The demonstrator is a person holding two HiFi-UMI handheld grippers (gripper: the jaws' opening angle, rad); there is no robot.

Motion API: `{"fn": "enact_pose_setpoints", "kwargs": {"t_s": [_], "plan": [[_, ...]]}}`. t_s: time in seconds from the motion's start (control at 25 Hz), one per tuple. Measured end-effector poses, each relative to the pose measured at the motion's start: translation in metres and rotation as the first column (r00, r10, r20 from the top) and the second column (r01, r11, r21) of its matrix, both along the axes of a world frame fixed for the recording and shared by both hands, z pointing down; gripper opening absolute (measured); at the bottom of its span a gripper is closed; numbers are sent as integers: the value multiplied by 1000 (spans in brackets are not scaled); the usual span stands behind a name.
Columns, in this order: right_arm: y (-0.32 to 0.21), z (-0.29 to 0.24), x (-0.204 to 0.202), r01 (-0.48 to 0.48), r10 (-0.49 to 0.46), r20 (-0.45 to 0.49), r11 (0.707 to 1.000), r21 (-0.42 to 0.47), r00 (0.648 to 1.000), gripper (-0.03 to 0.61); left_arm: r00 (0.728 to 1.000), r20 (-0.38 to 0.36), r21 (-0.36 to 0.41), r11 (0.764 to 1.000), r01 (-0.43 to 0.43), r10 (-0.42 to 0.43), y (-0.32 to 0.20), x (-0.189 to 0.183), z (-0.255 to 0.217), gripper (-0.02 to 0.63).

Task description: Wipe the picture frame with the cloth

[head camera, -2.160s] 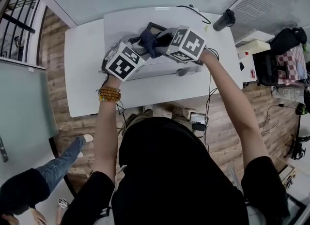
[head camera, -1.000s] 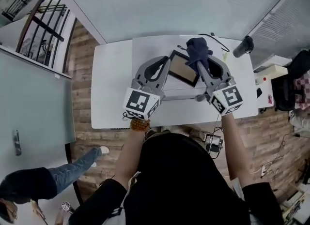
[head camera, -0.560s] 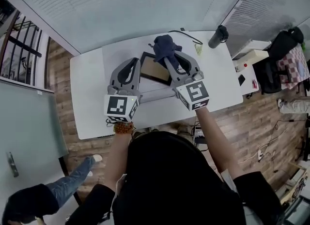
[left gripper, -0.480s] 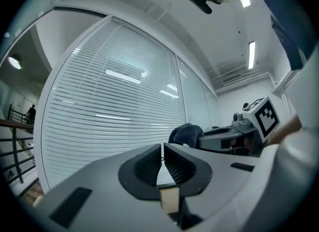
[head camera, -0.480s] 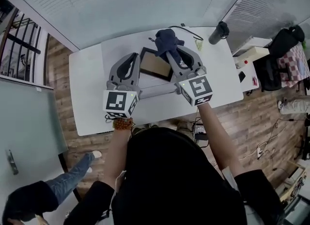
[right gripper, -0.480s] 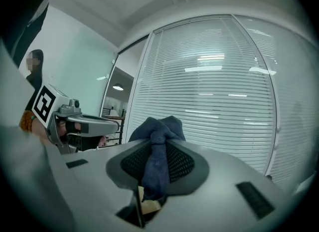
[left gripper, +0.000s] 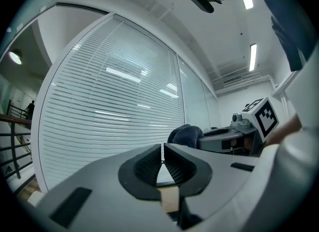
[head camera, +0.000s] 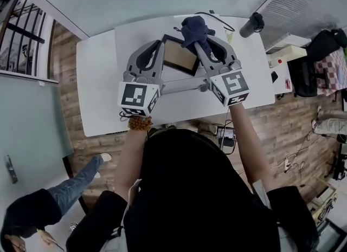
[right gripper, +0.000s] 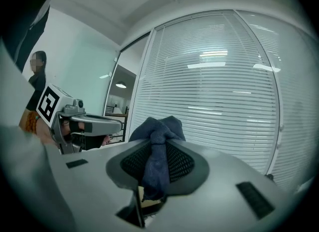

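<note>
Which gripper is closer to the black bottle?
Right. The right gripper is just left of the black bottle; the left gripper is farther left, across the picture frame.

No words, numbers or brand names can be read anywhere in these views. The only signs are black-and-white square code markers, printed on the faces of the cube (head camera: 137, 98) on the left tongs (head camera: 162, 55) and the cube (head camera: 233, 86) on the right tongs (head camera: 196, 38). Each gripper view also shows one such marker on the other tongs' cube, a blocky pattern that spells nothing.
</note>
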State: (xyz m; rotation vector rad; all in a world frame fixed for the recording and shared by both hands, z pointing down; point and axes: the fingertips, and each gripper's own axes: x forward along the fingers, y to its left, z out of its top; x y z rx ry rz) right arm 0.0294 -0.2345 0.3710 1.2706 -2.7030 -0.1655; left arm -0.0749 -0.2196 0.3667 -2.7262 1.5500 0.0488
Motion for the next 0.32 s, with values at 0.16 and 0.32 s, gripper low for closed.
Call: {"fn": "enact_pose_setpoints", "kwargs": {"t_s": [0.16, 0.32], "plan": [[3, 5, 1, 9, -9, -5, 1000, -18, 1000, 71, 1000, 2, -13, 1000, -1, 1, 3, 3, 3, 21], [12, 14, 5, 2, -2, -6, 999, -49, 1000, 69, 1000, 15, -34, 999, -14, 14, 10, 6, 5, 21]]}}
